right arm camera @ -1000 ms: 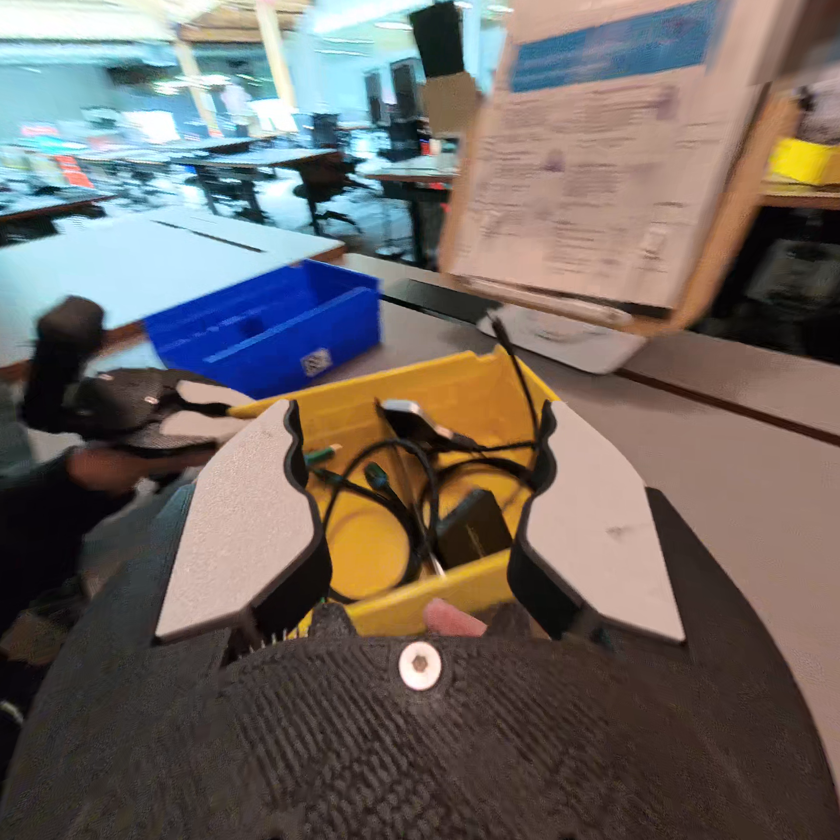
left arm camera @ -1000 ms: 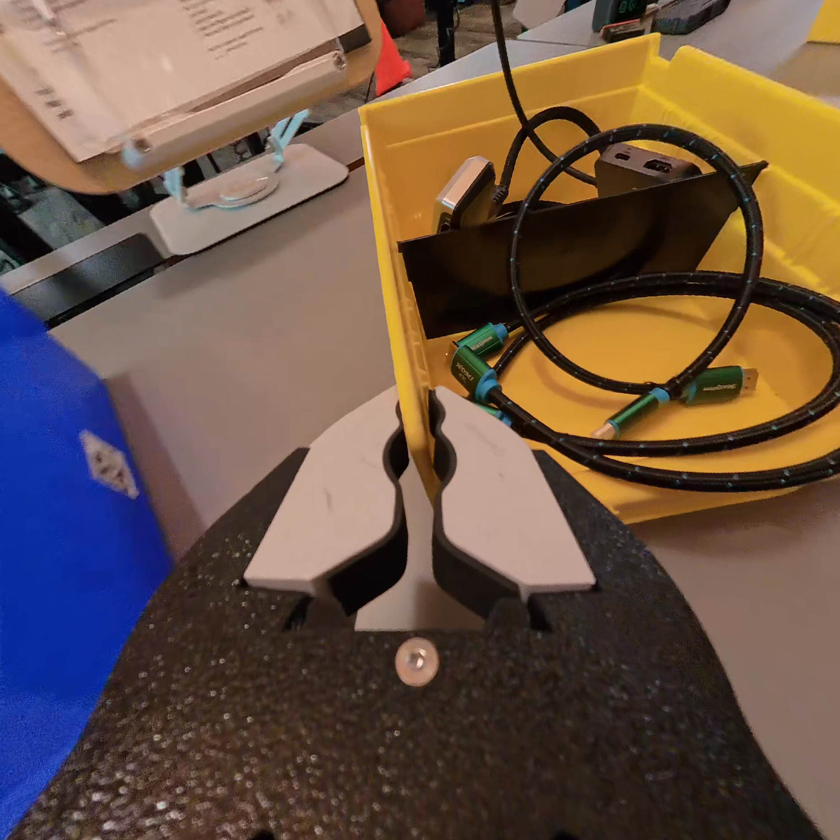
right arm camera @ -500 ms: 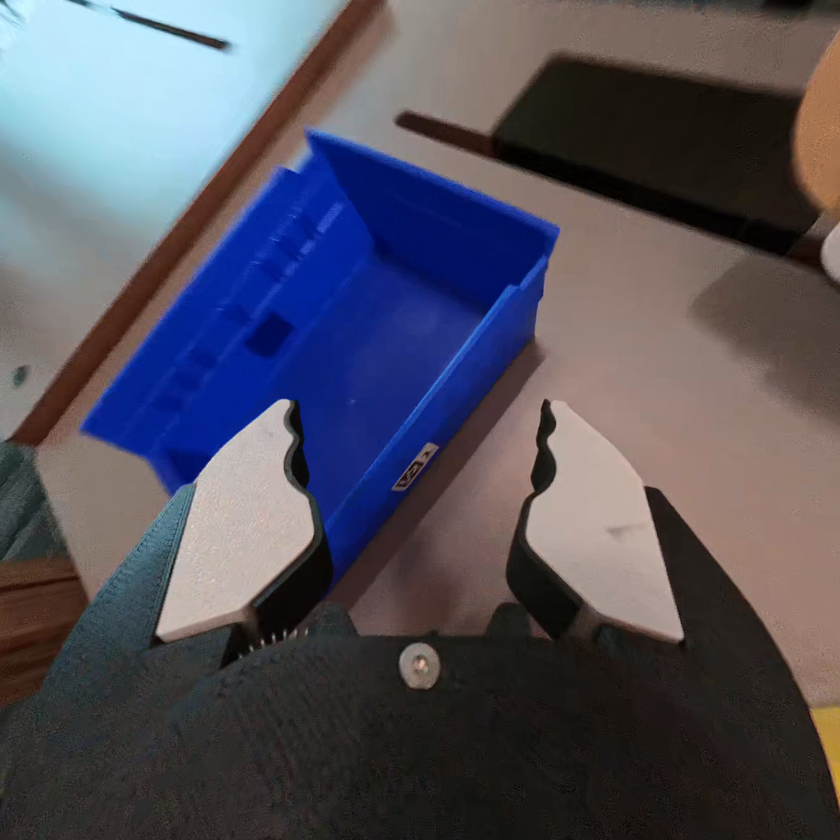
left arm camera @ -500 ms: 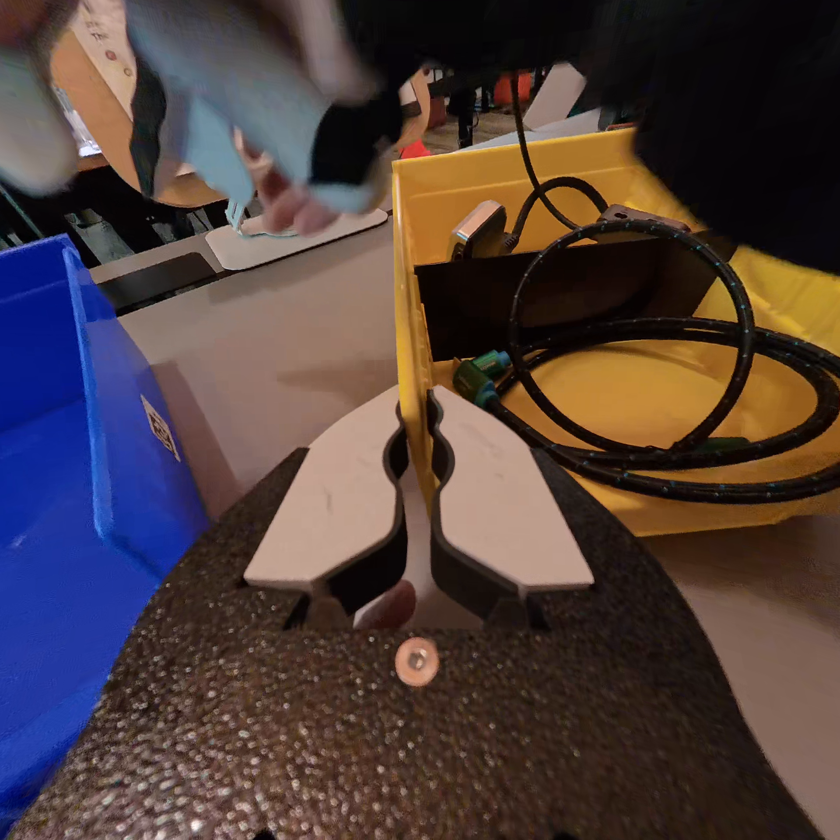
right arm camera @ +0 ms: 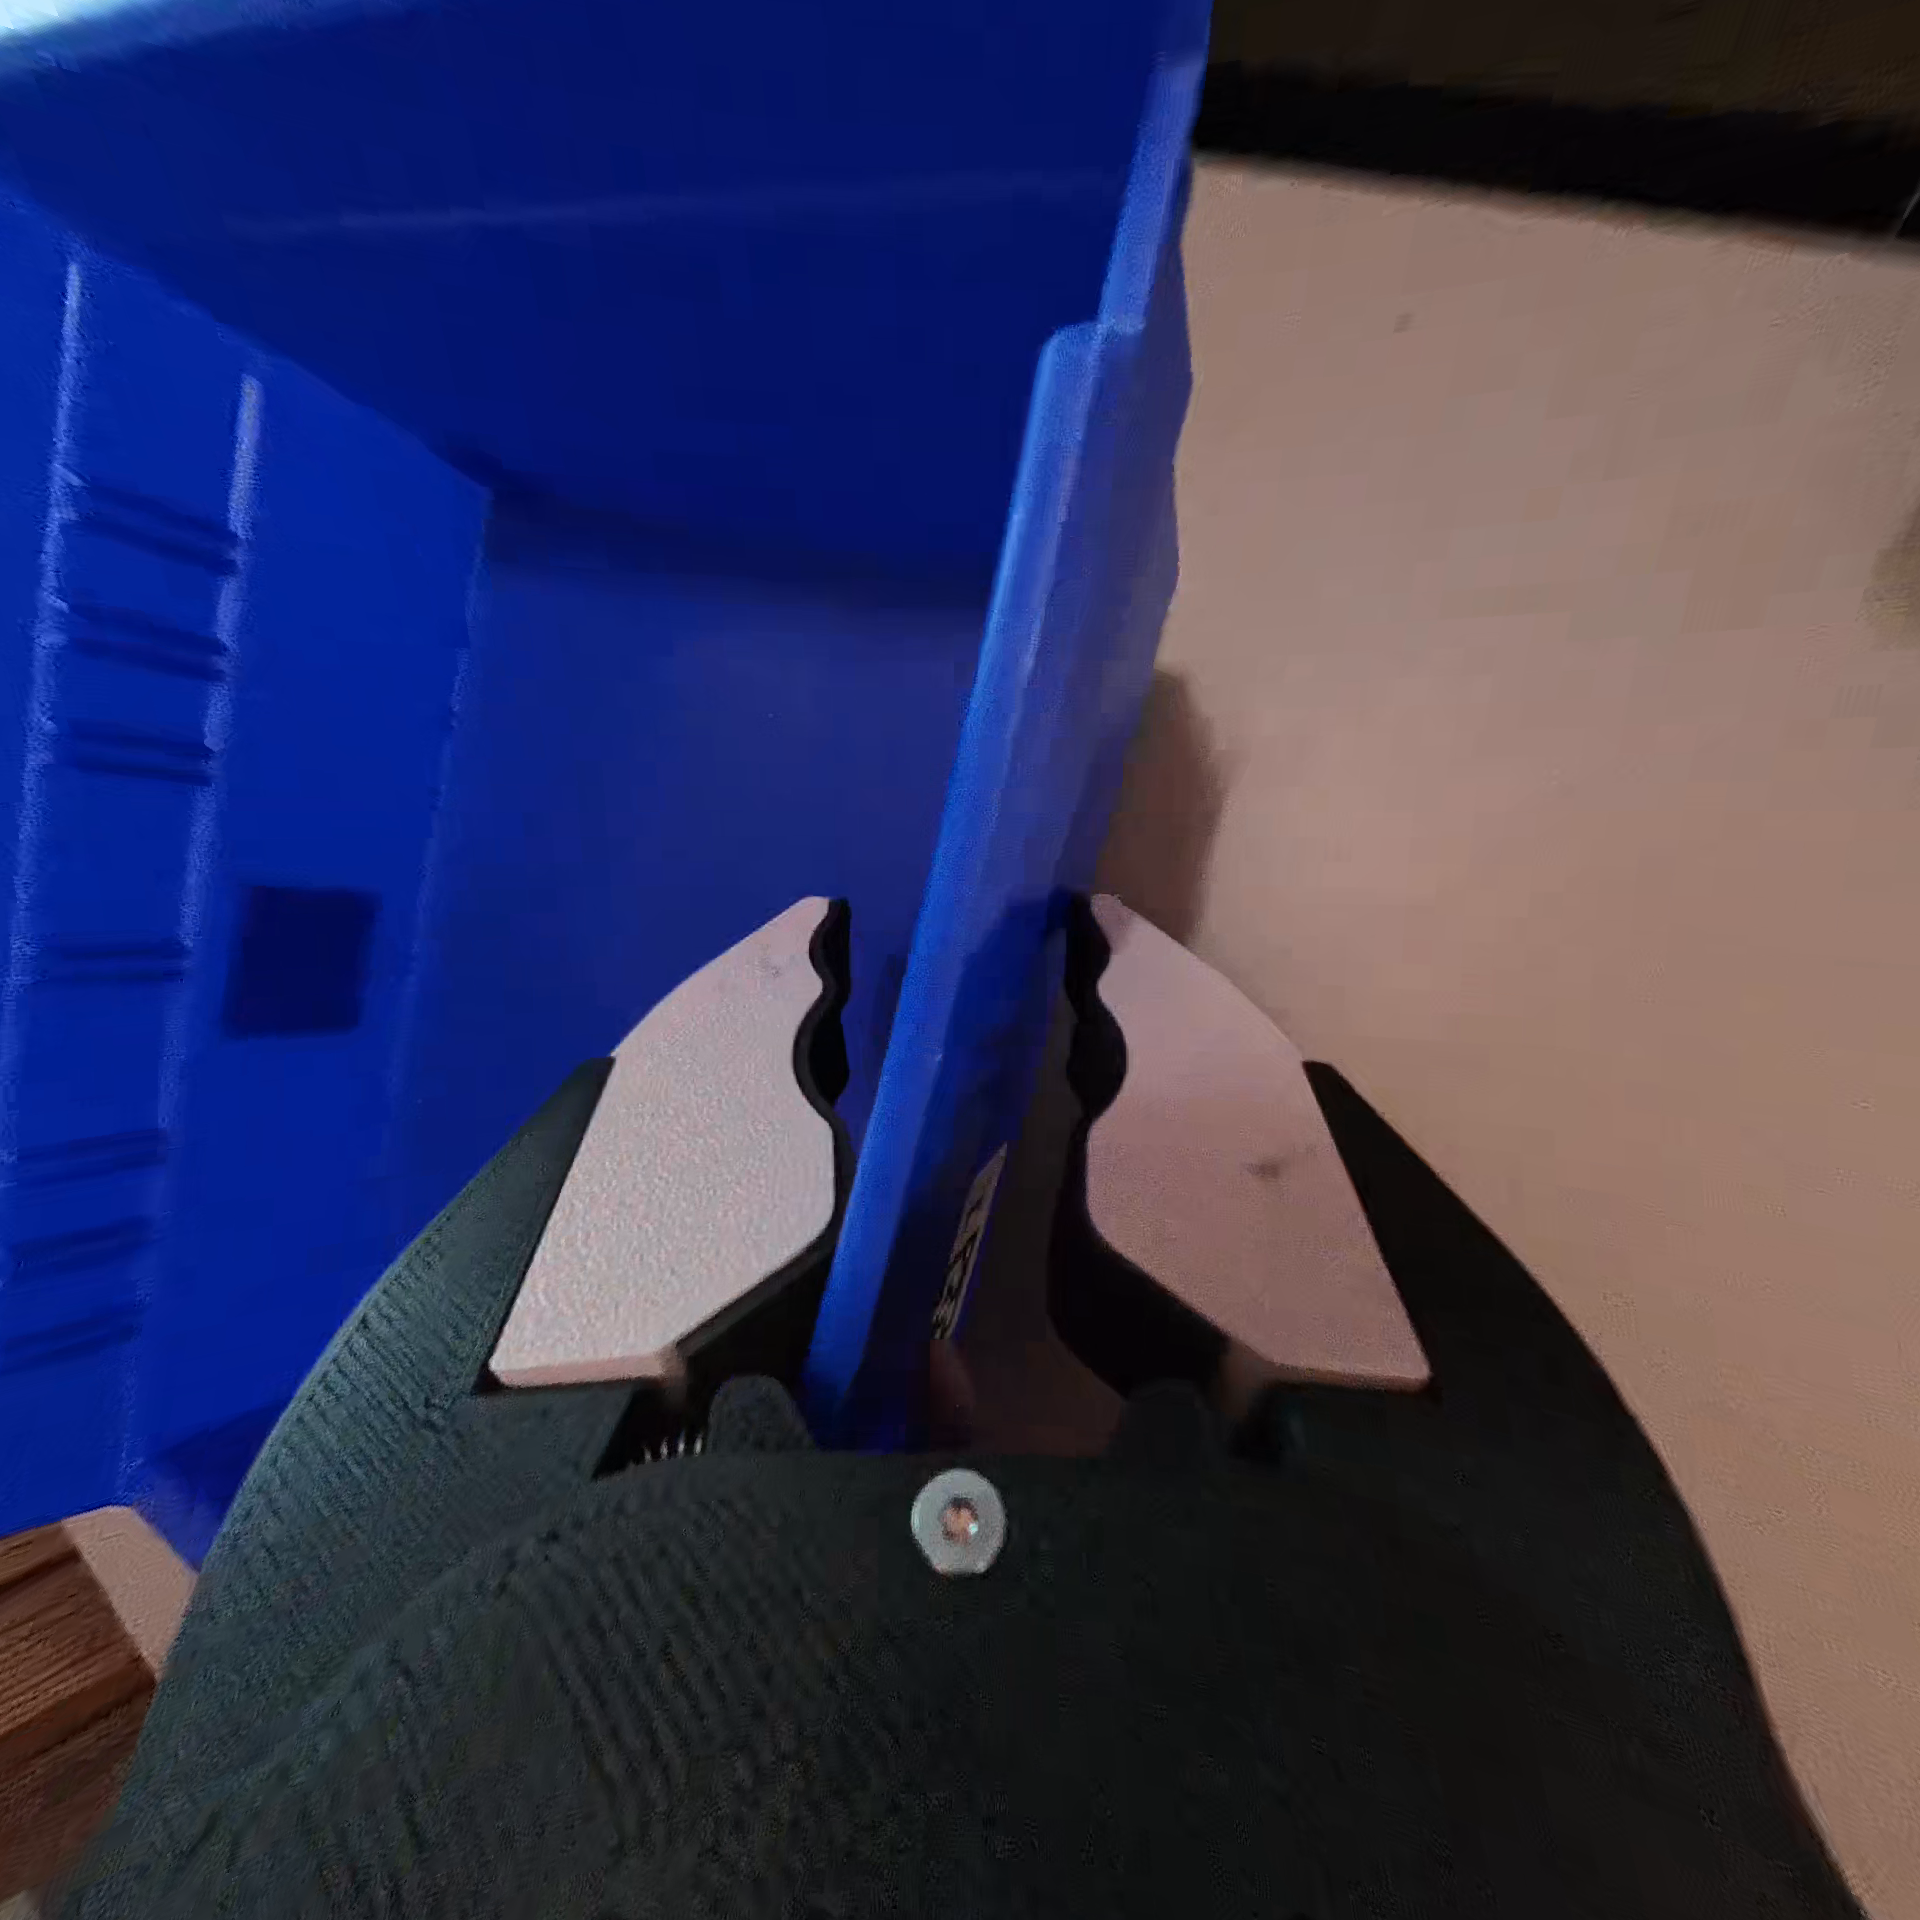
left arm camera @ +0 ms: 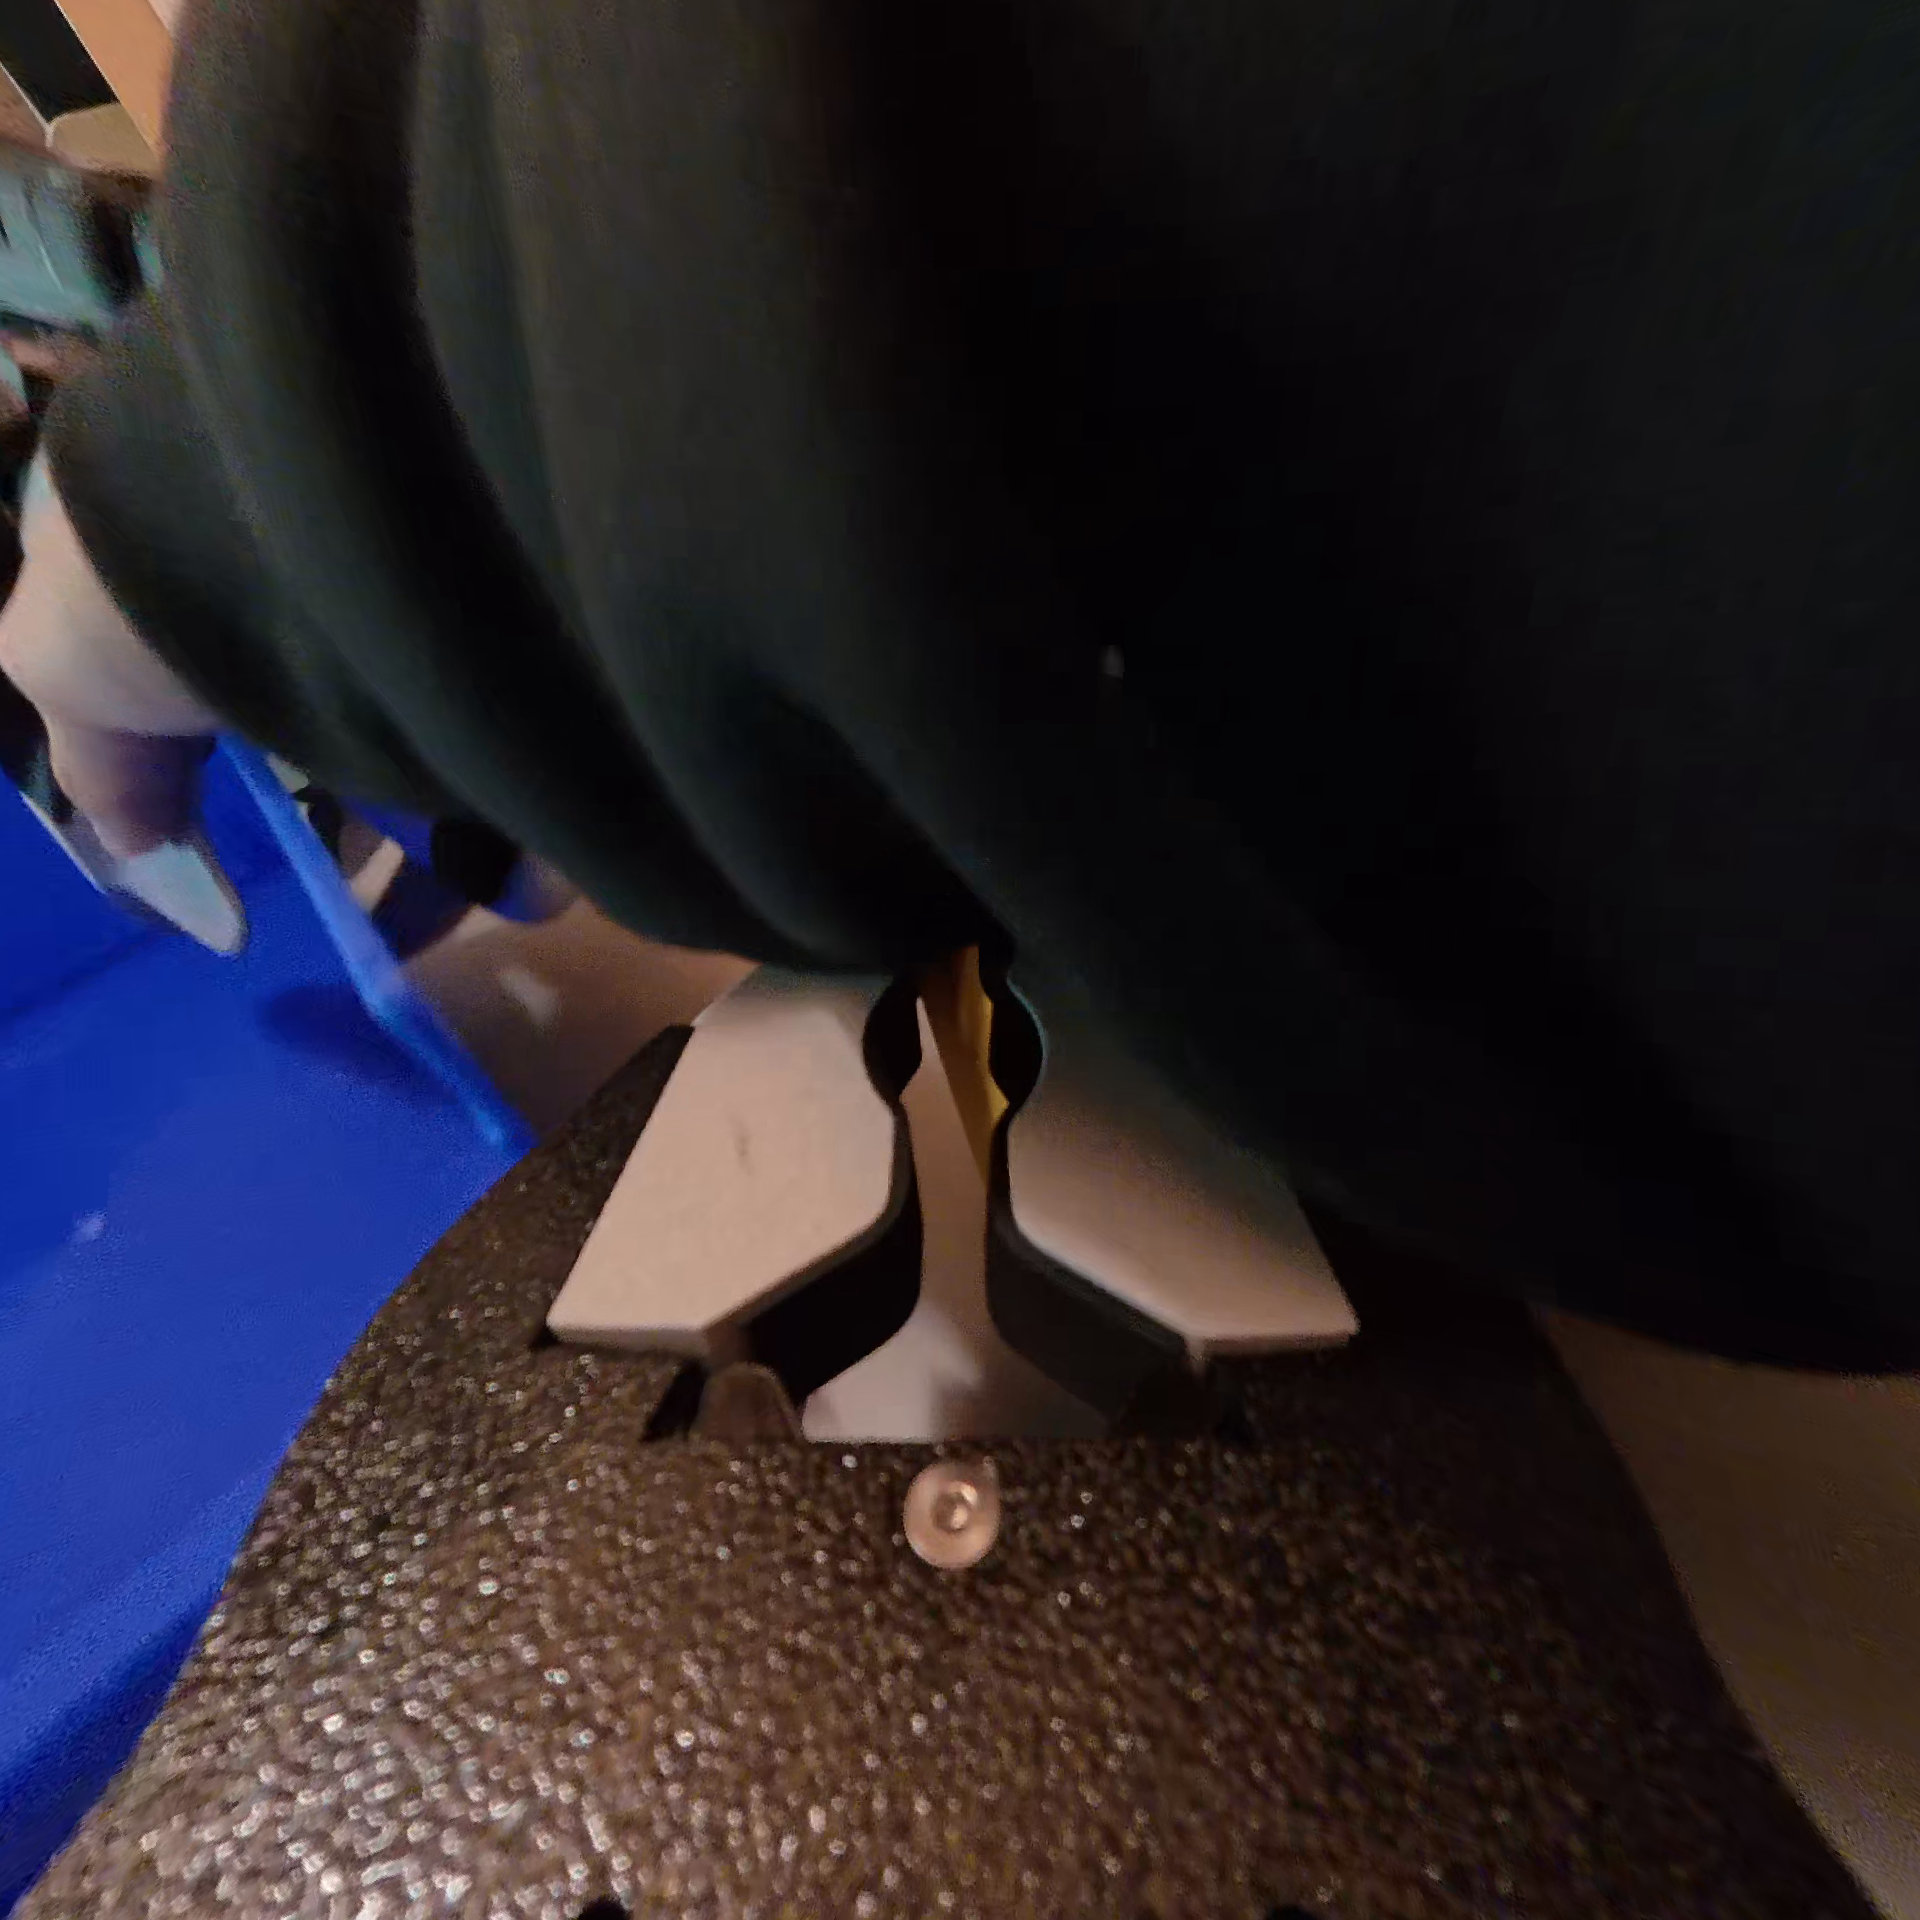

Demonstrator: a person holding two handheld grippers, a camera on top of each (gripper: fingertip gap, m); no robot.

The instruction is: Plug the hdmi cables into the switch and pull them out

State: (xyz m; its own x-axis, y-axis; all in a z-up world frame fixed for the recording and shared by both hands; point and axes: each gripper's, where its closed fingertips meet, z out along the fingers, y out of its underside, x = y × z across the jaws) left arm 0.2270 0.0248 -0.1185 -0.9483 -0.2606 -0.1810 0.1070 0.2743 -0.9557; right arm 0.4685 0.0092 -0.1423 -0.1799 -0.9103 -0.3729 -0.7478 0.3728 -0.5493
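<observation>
- Neither the hdmi cables nor the switch can be seen in either view; their place cannot be told.
- A thin yellow edge (left arm camera: 961, 1049), probably a bin wall, is pinched between the nearly closed left tongs (left arm camera: 954, 1023); a careless pull could drag or tip it.
- A dark sleeve (left arm camera: 1143, 468) just ahead blocks that view, so slips would go unnoticed.
- The blue bin (right arm camera: 1039, 727) wall is straddled by the half-open right tongs (right arm camera: 961, 914), not yet clamped; closing askew could skid the bin across the worktop (right arm camera: 1558, 727).

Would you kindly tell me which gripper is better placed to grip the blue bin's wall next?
Right. The right gripper straddles the blue bin wall, jaws open; the left gripper is clamped on a yellow edge.
</observation>
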